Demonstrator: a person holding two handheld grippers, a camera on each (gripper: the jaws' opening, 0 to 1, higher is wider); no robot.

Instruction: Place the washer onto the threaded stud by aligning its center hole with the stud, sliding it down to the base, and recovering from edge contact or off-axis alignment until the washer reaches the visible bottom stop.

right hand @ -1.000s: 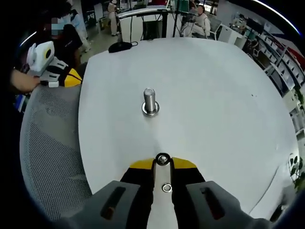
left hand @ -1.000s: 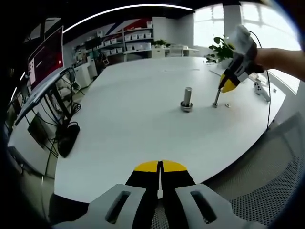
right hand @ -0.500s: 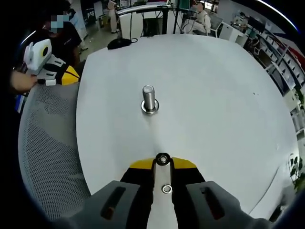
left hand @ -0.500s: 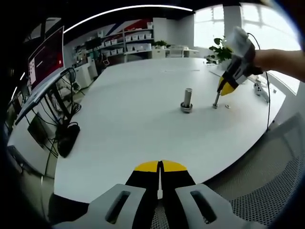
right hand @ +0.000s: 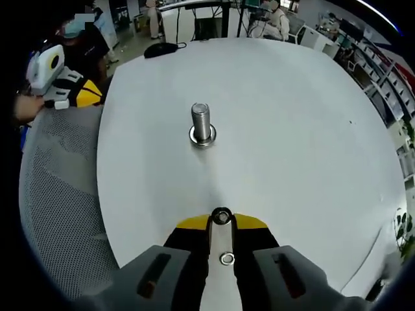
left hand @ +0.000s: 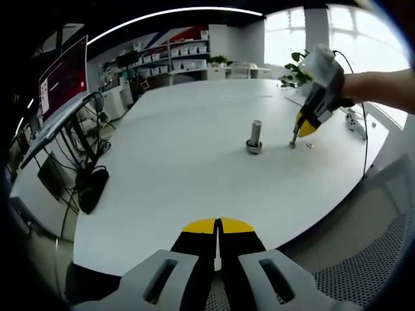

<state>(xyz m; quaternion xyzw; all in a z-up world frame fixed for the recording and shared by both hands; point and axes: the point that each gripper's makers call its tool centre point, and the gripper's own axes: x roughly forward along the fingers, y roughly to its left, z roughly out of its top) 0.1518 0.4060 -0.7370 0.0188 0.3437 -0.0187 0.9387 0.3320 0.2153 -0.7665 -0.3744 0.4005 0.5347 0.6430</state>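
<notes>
I see a broad white table (right hand: 292,129) in an office with shelving behind it, the threaded stud (right hand: 201,124) upright near its middle on a base ring. Compared with a second ago, my right gripper (right hand: 221,218) stands higher over the table, clenched on a washer (right hand: 221,217) held well short of the stud; a second washer (right hand: 227,259) lies below its jaws. My left gripper (left hand: 218,241), jaws together and empty, hangs off the table's edge, far from the stud.

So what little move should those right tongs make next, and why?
Probably carry the washer forward and up until it sits over the top of the threaded stud. The right tongs seem shut on the washer at their tips, and the stud stands upright farther along the white table, well apart from it. Another washer lies on the table between the fingers.
</notes>
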